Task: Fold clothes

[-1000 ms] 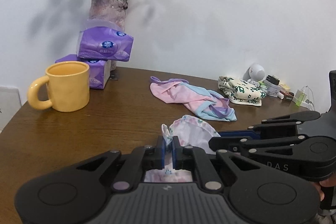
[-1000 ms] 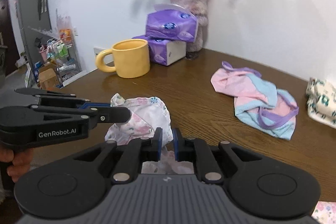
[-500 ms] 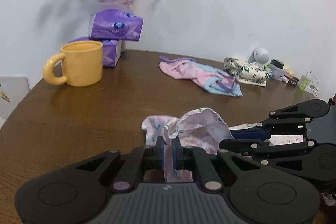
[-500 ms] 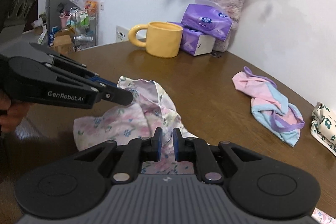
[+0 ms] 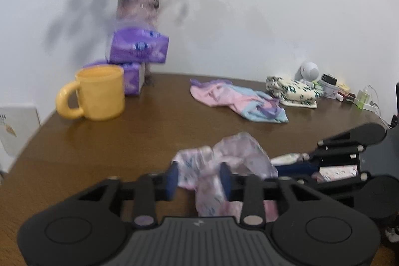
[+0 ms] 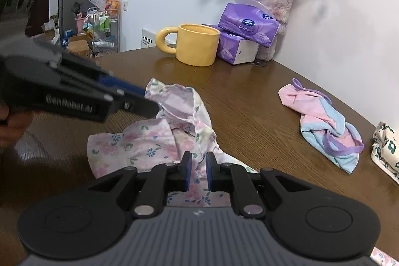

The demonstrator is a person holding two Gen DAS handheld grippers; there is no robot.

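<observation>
A crumpled floral pink-and-white garment [image 5: 240, 152] [image 6: 149, 143] lies on the brown wooden table [image 5: 112, 146]. The jaws of my left gripper [image 5: 198, 177] [image 6: 148, 102] are opening. A fold of the garment hangs loosely between its blue pads, which stand apart from it. My right gripper [image 6: 198, 171] [image 5: 286, 163] is shut on the garment's near edge, with cloth pinched between its pads. The two grippers meet over the garment from opposite sides, and a hand shows at the far left of the right wrist view.
A pink and blue garment [image 5: 237, 101] [image 6: 324, 121] and a folded white one with green flowers [image 5: 291, 91] lie farther back. A yellow mug [image 5: 99, 94], purple tissue packs [image 5: 138, 47] and a flower vase [image 5: 137, 9] stand by the wall; small bottles [image 5: 331, 89] sit at the back right.
My left gripper's jaws have parted and let go of the fold they pinched; the cloth now sags between them. My right gripper keeps its grip, and has rolled a little.
</observation>
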